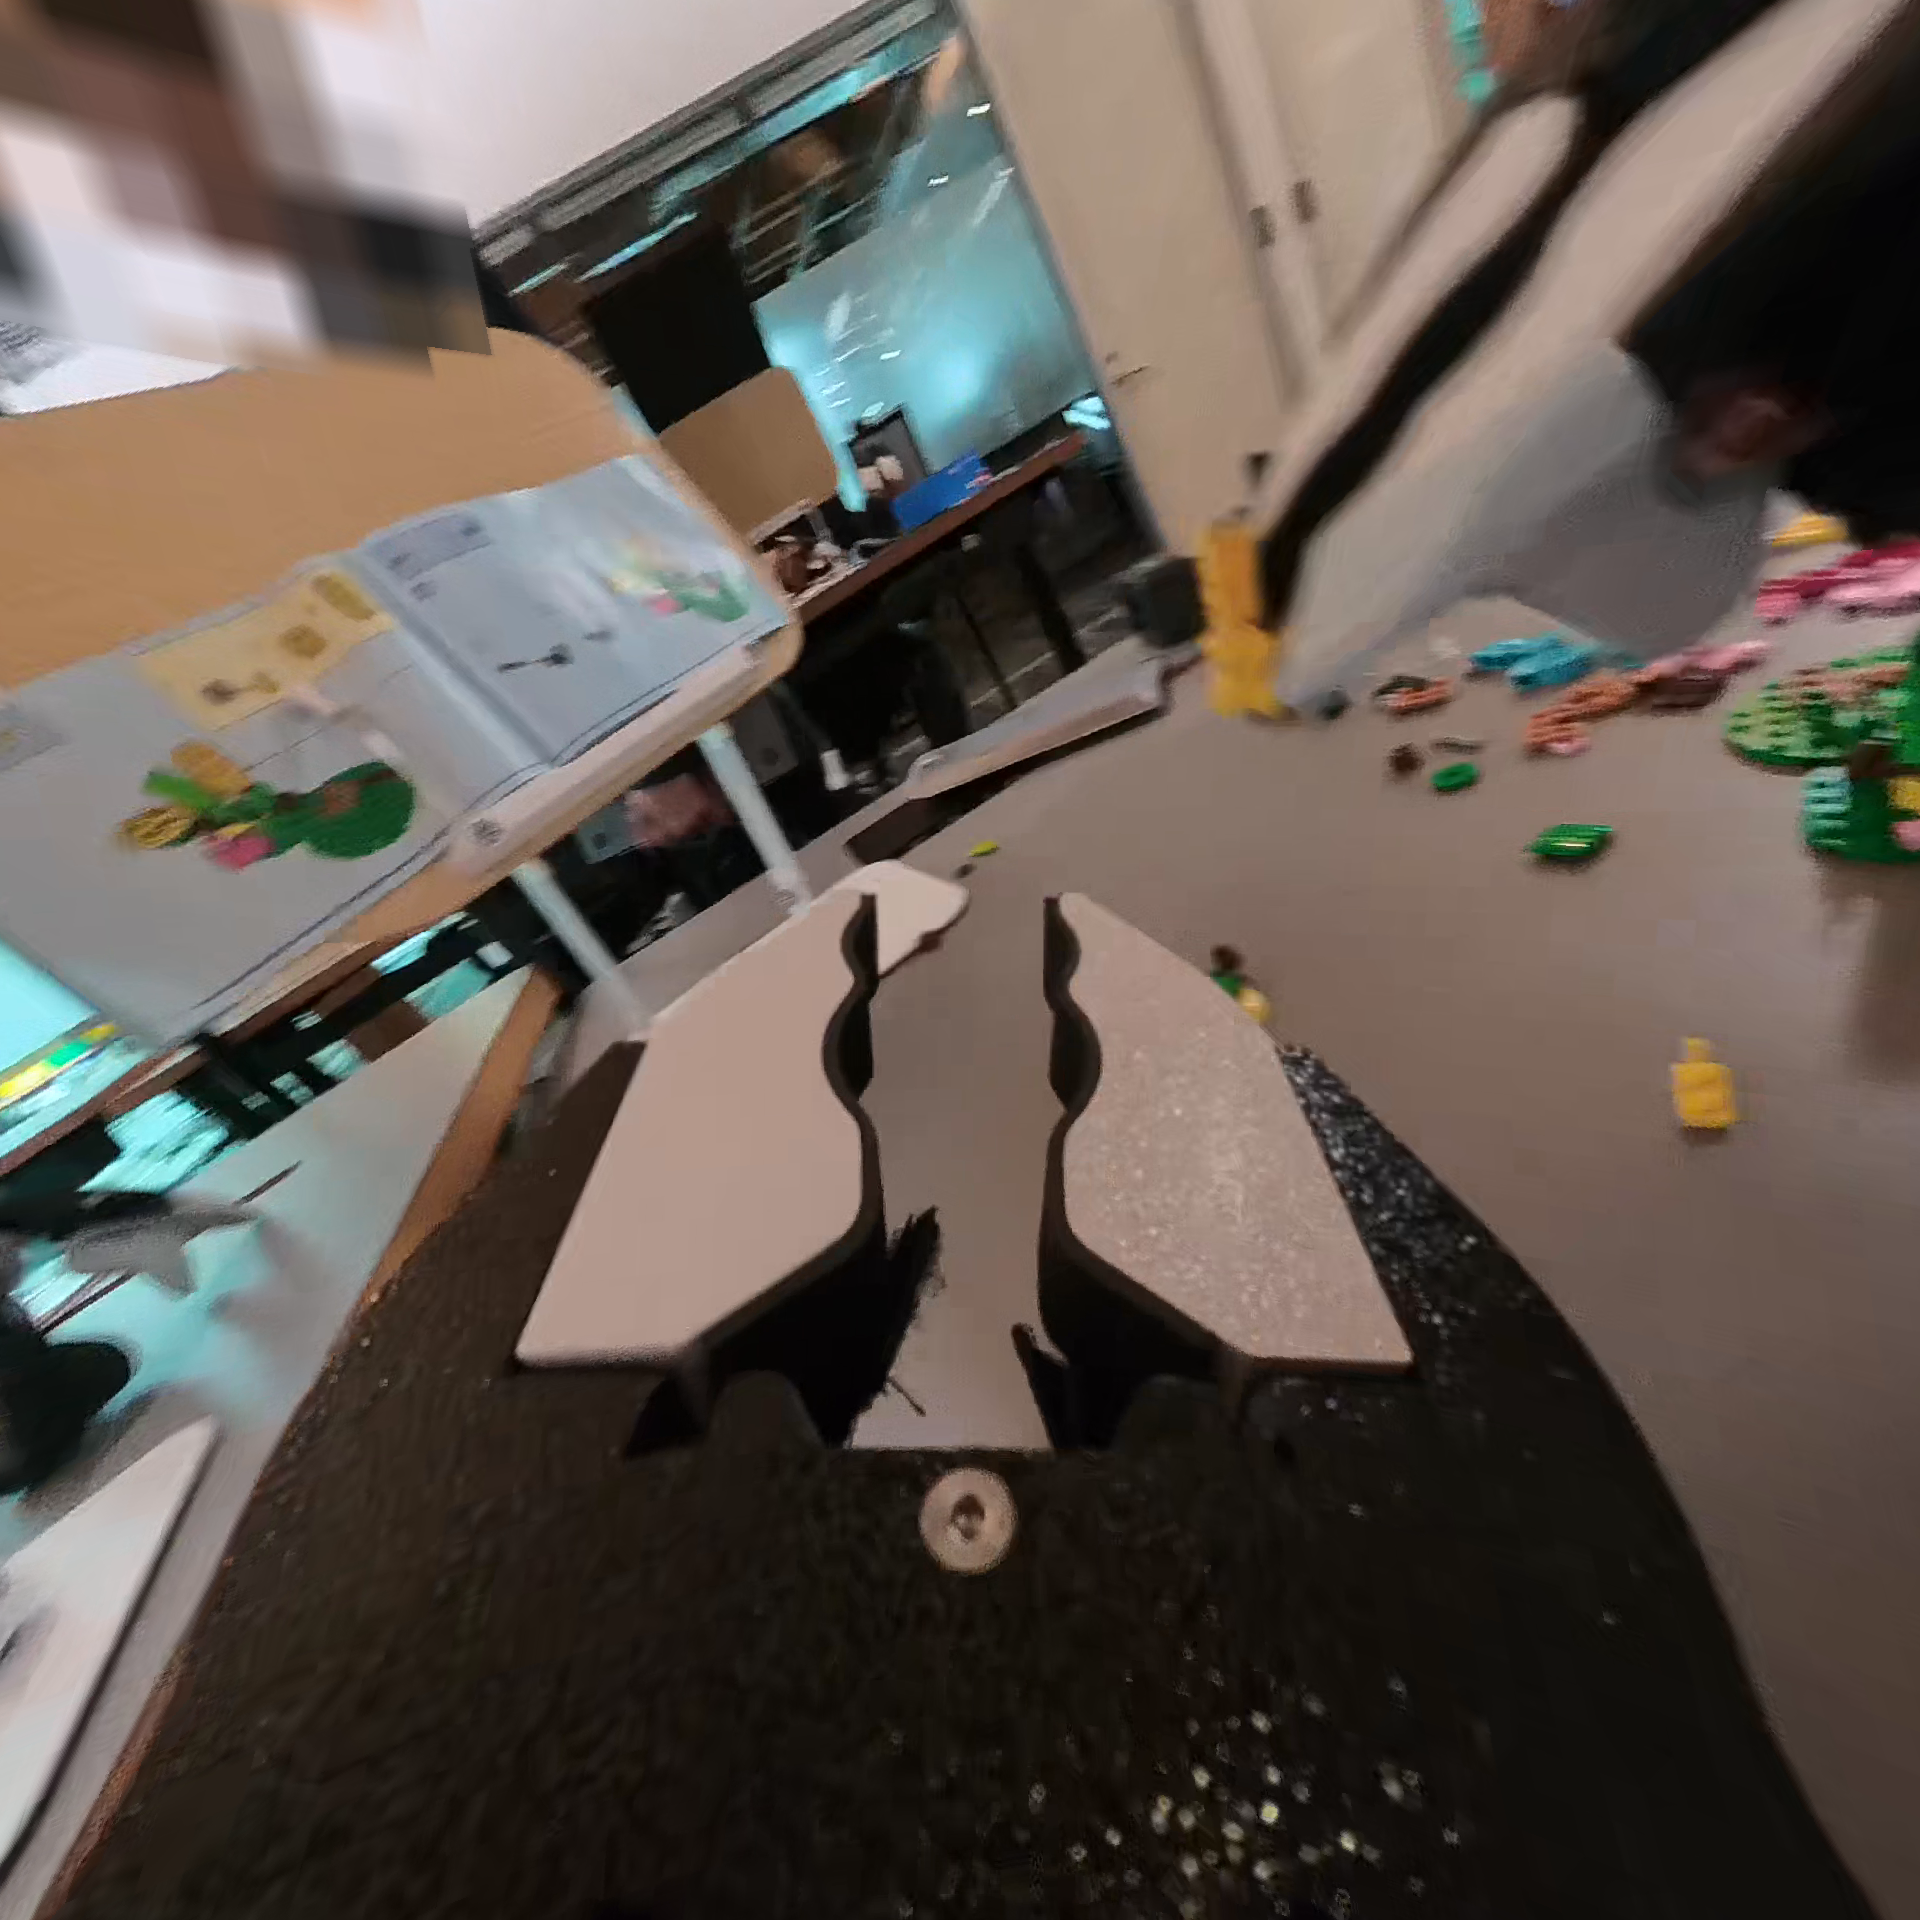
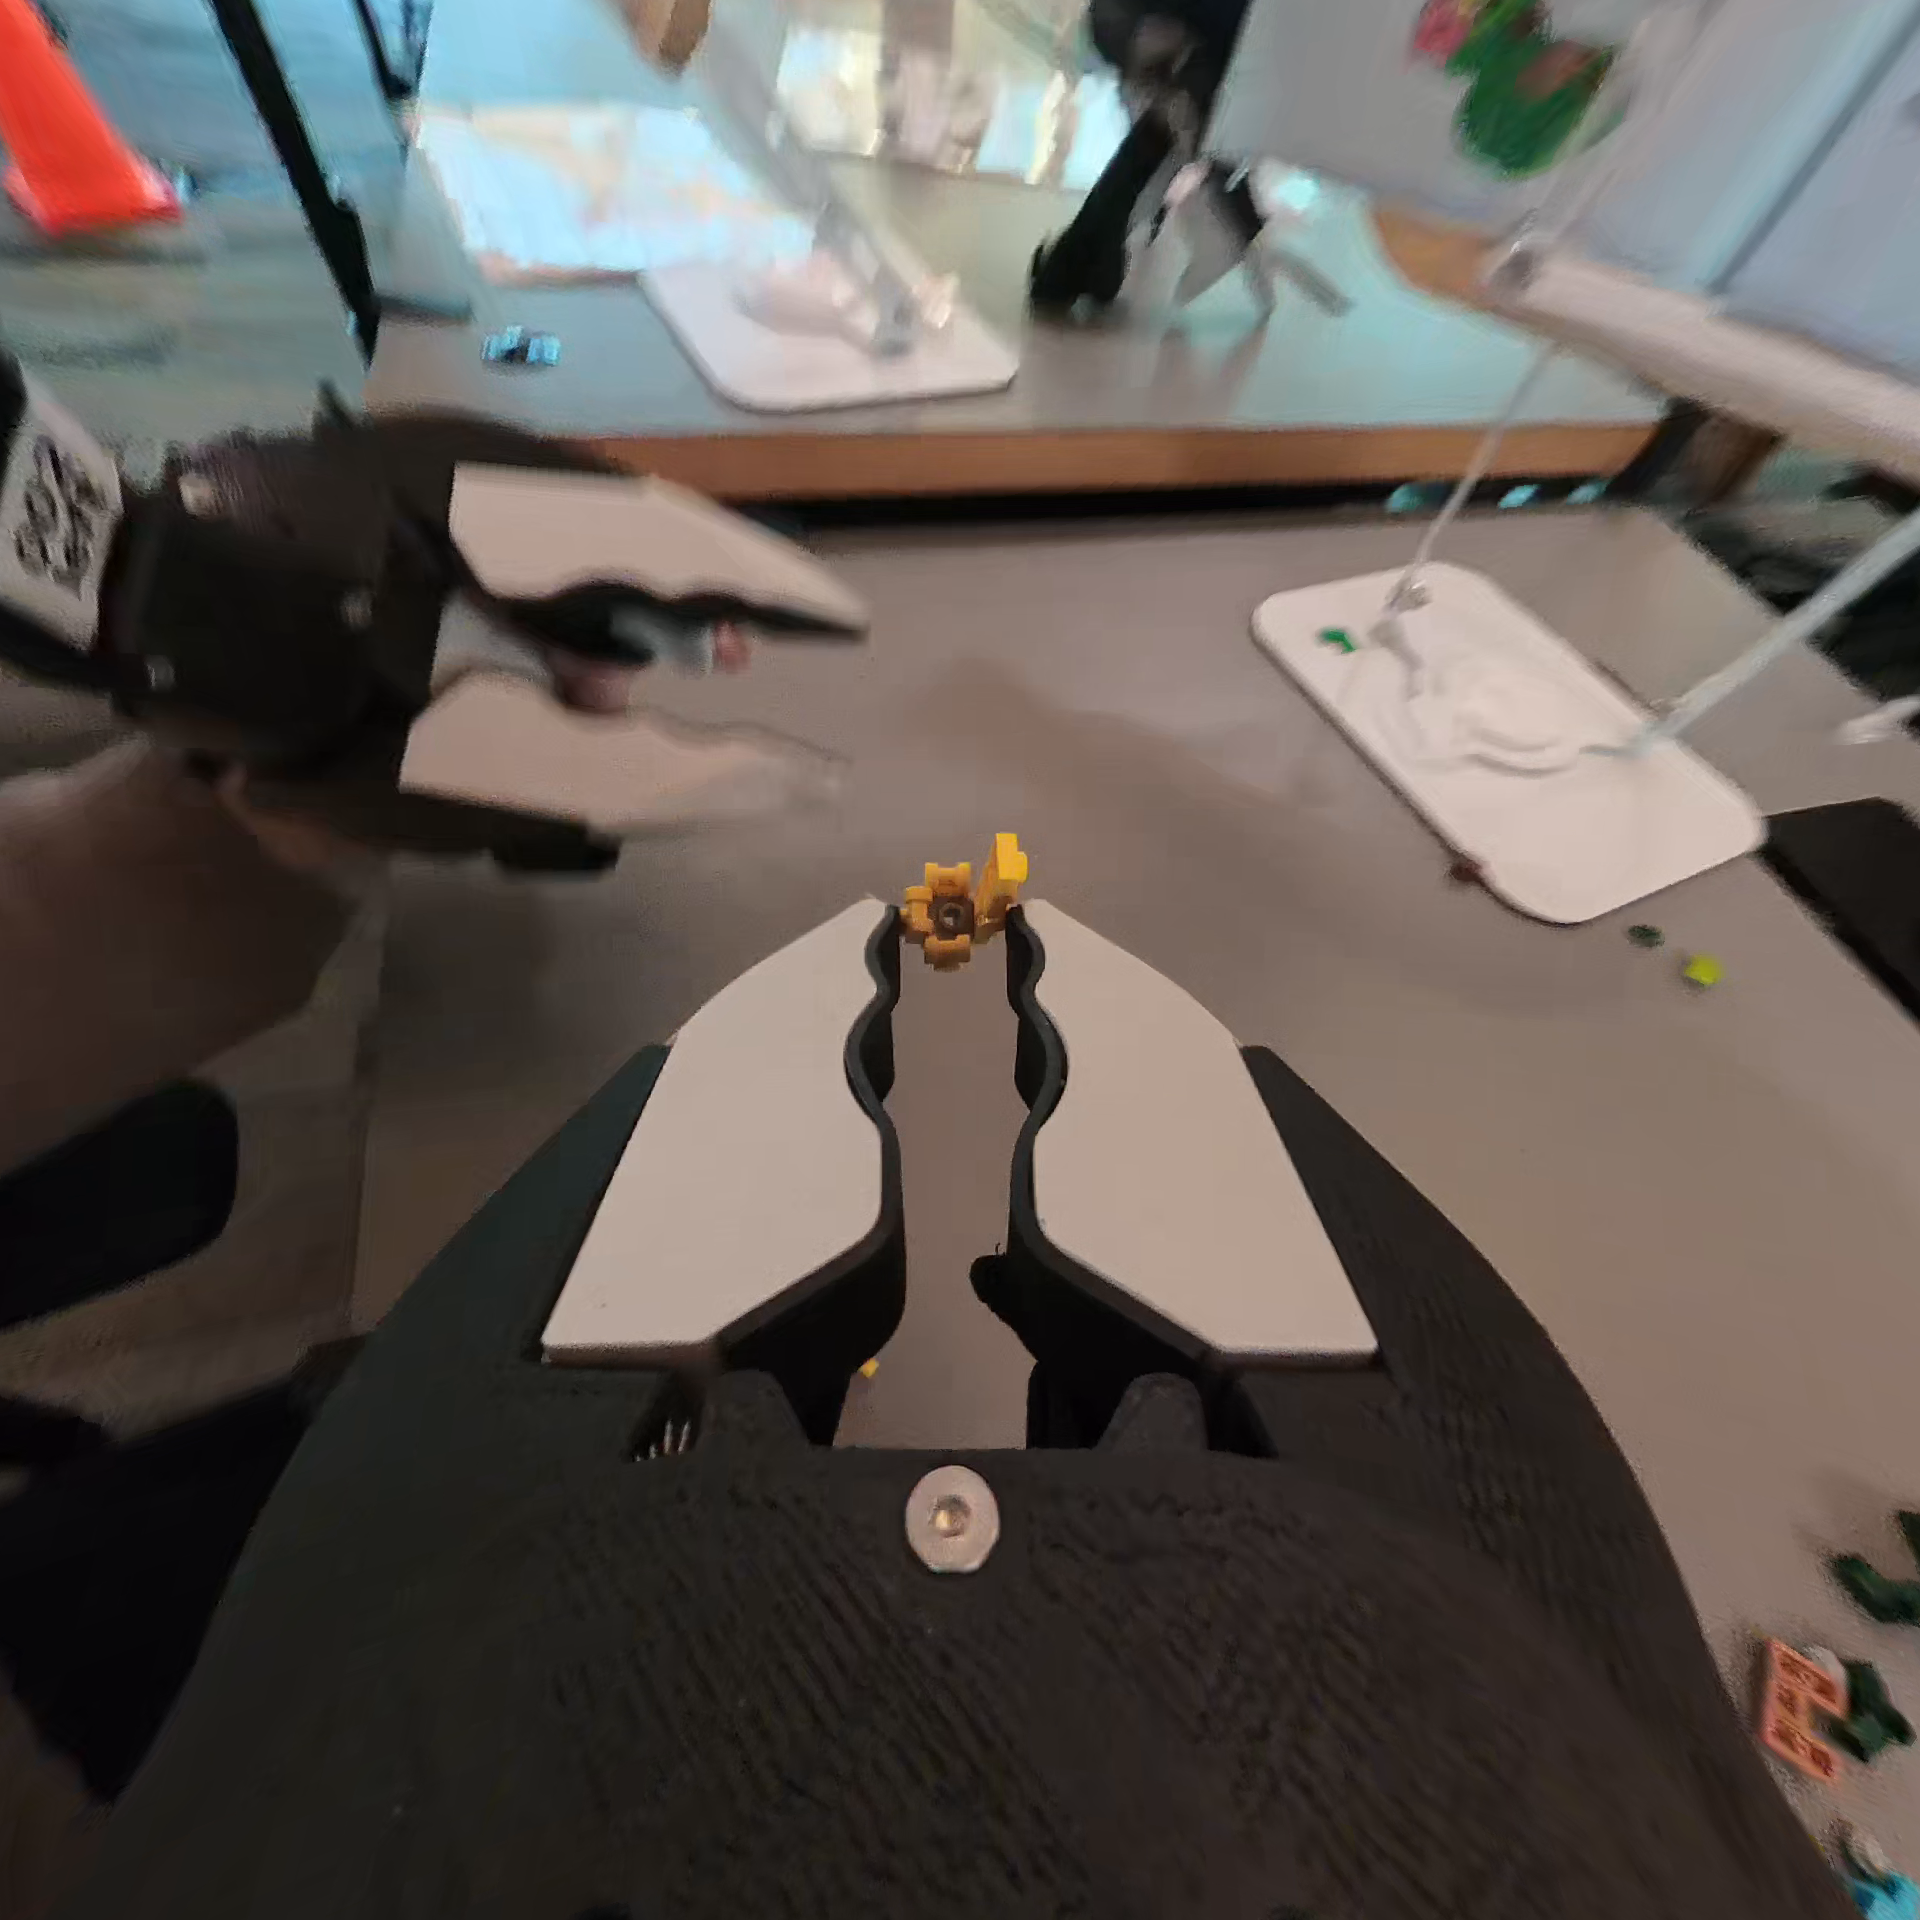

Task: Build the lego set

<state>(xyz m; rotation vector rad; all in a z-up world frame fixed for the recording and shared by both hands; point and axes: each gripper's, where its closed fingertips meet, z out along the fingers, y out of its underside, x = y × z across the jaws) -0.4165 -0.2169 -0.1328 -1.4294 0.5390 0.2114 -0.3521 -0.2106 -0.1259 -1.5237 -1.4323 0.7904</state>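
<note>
Grey table [image 2: 1299, 1091] under right gripper [image 2: 954, 914] pinching a yellow flower piece [image 2: 948, 914]; left gripper [image 1: 961, 914] gapes empty.

Both views are evenly lit by soft indoor light, with cool daylight from the windows [image 1: 914, 312] behind. Motion blur smears the instruction booklet [image 1: 364, 727] and the far left gripper [image 2: 727, 675], while each camera's own jaws stay sharp. The grey desk [image 2: 1143, 1039] carries a dull sheen. Wide-angle distortion bends the edges.
</note>
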